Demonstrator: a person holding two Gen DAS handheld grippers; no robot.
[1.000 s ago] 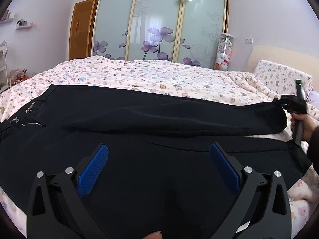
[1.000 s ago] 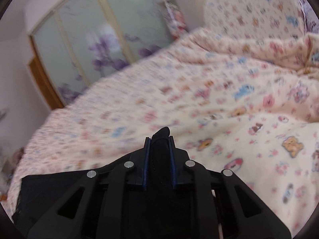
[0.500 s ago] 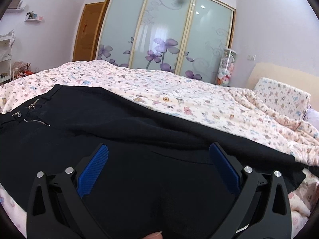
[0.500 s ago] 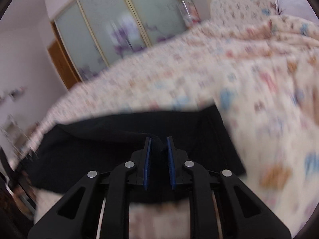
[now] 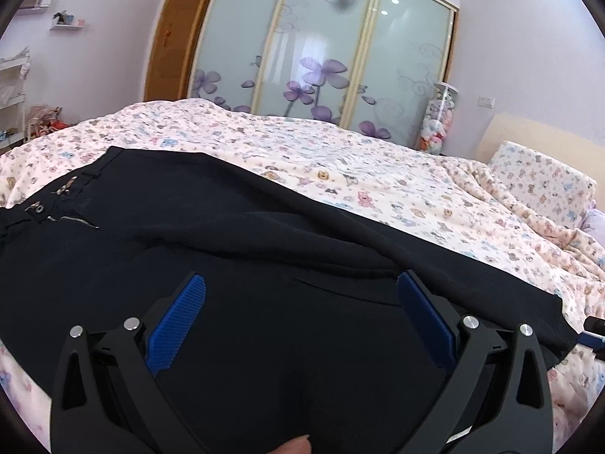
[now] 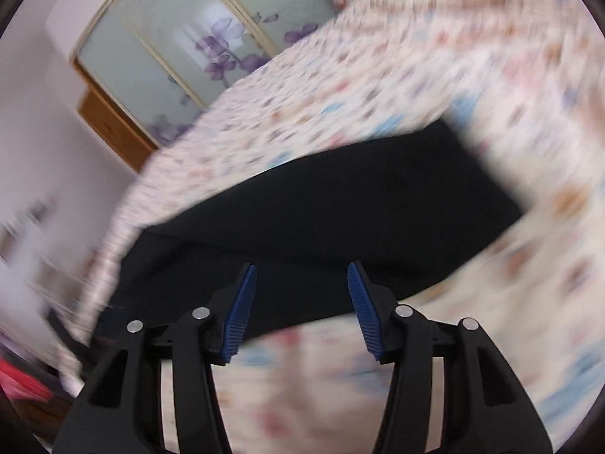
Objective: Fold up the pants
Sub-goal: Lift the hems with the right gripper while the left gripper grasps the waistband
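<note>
Black pants (image 5: pixel 264 257) lie flat across the bed, folded lengthwise with one leg laid over the other. The waistband with zip and button (image 5: pixel 56 208) is at the left. My left gripper (image 5: pixel 300 287) is open and empty, held just above the middle of the pants. My right gripper (image 6: pixel 301 270) is open and empty, over the leg end of the pants (image 6: pixel 340 219); that view is blurred by motion. A small part of the right gripper (image 5: pixel 593 331) shows at the right edge of the left wrist view.
The bed (image 5: pixel 340 151) has a pale cover printed with small bears. A pillow (image 5: pixel 540 181) lies at the right. Sliding wardrobe doors (image 5: pixel 321 49) with purple flowers stand behind the bed, a wooden door (image 5: pixel 170 45) to their left.
My right gripper laid the upper pant leg down, opened and let go of it, then drew back. My left gripper stayed open over the pants and tilted a little.
</note>
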